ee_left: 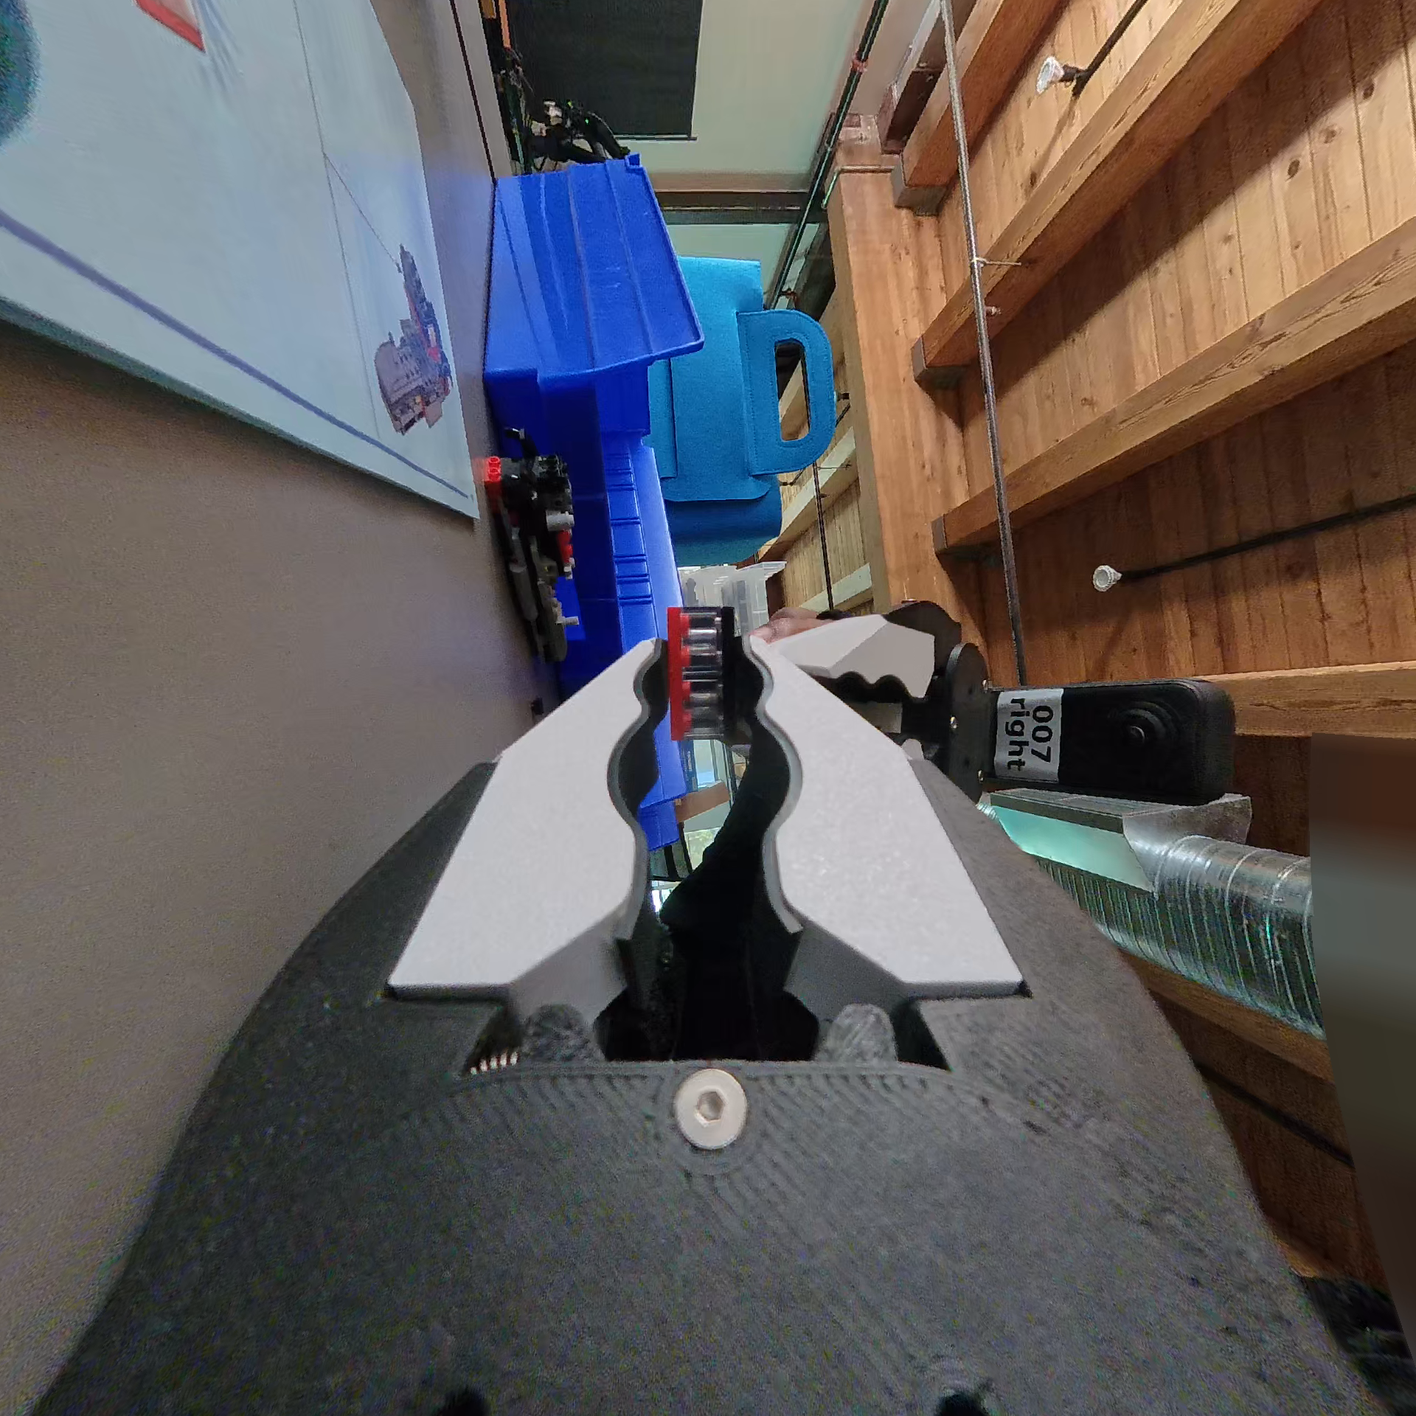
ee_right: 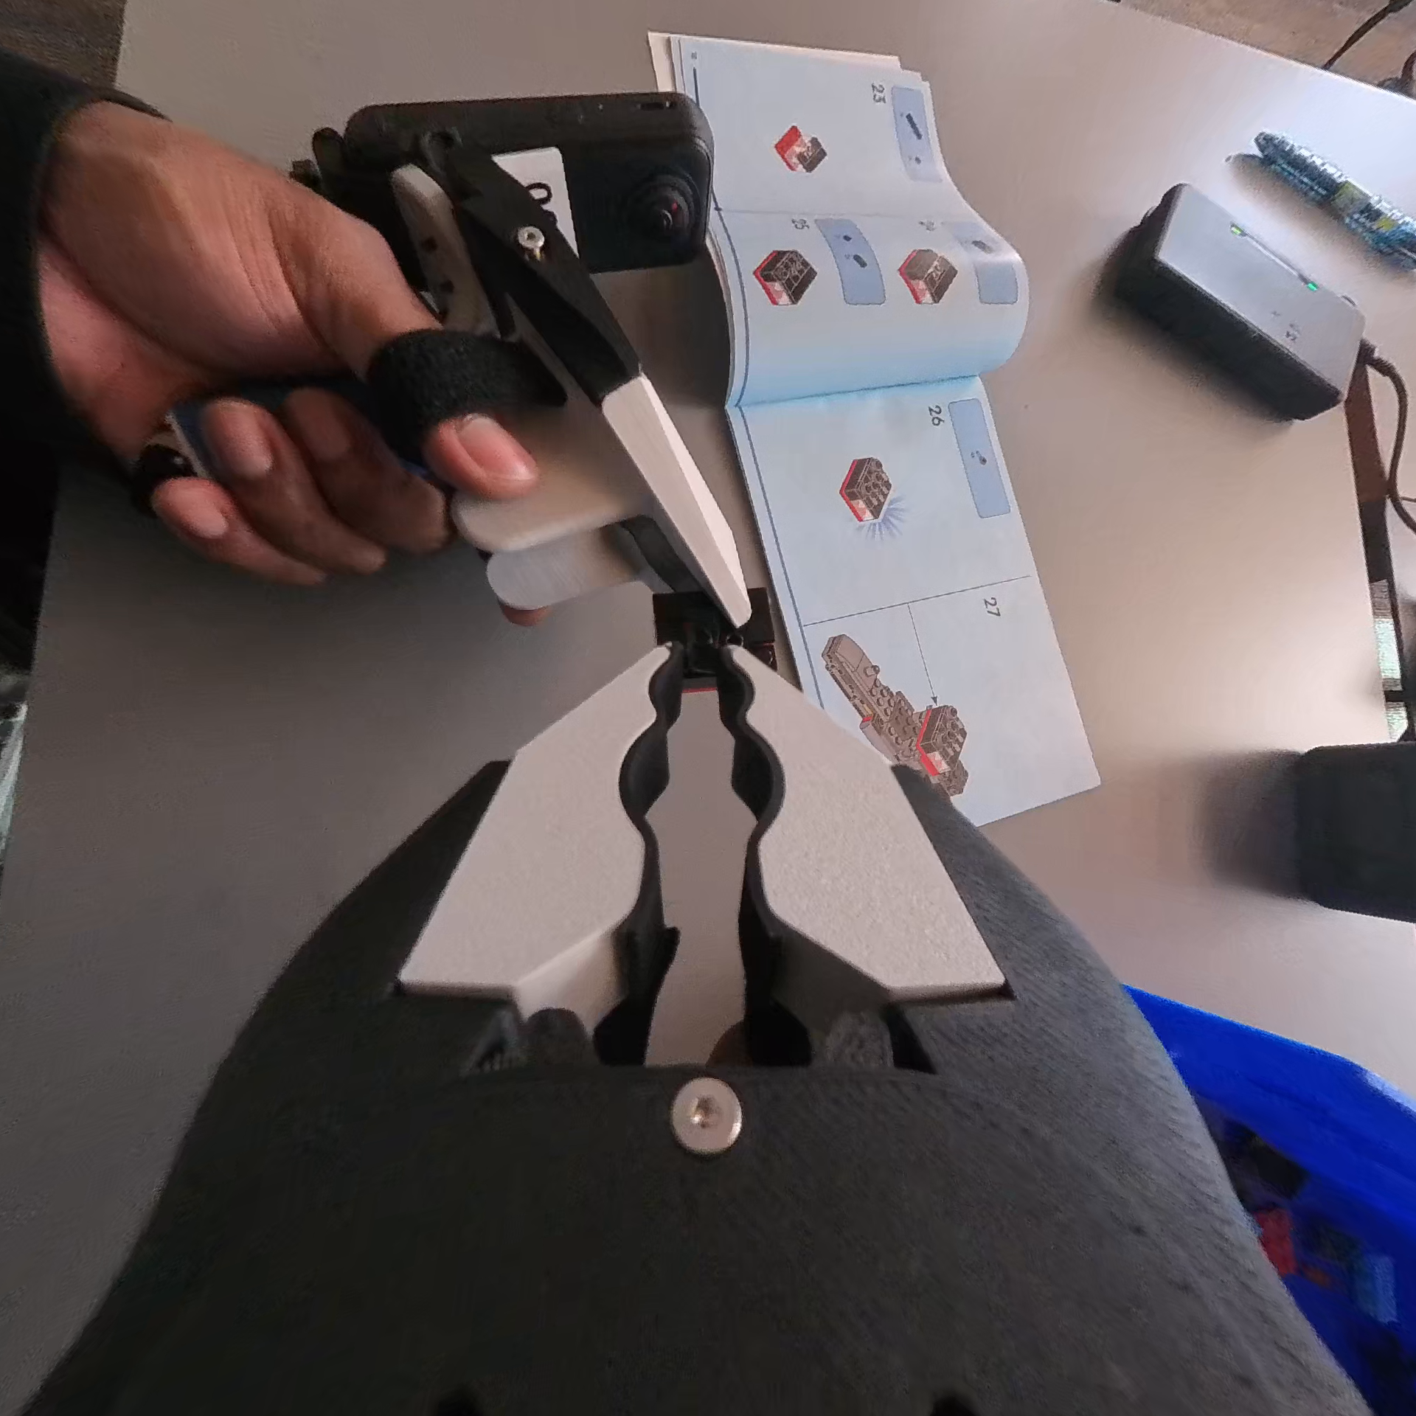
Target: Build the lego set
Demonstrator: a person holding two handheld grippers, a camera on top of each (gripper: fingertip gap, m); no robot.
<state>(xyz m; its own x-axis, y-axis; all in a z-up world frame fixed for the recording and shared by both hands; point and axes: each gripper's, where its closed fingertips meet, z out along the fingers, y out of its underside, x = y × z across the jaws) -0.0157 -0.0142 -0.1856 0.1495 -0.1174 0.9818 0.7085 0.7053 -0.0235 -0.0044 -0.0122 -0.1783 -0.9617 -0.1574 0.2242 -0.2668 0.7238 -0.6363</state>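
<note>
A small black and red lego block (ee_left: 693, 674) sits between the tips of my left gripper (ee_left: 705, 659), which is shut on it in mid-air above the grey table (ee_right: 230, 766). My right gripper (ee_right: 701, 659) meets it from the other side, its tips pinched on the near edge of the same block (ee_right: 678, 617). The right gripper also shows in the left wrist view (ee_left: 797, 651), and the left gripper in the right wrist view (ee_right: 735, 613), held by a hand (ee_right: 230, 306). A partly built dark lego model (ee_left: 536, 552) lies on the table by the blue bin (ee_left: 582, 306).
An open instruction booklet (ee_right: 881, 460) lies on the table just beyond the grippers. A black box with small lights (ee_right: 1234, 306) and a pen (ee_right: 1333, 191) lie at the far right. The blue bin of loose pieces (ee_right: 1341, 1149) is at lower right. A light blue bag (ee_left: 720, 398) stands behind the bin. Less than 4 cm separates the two grippers' tips.
</note>
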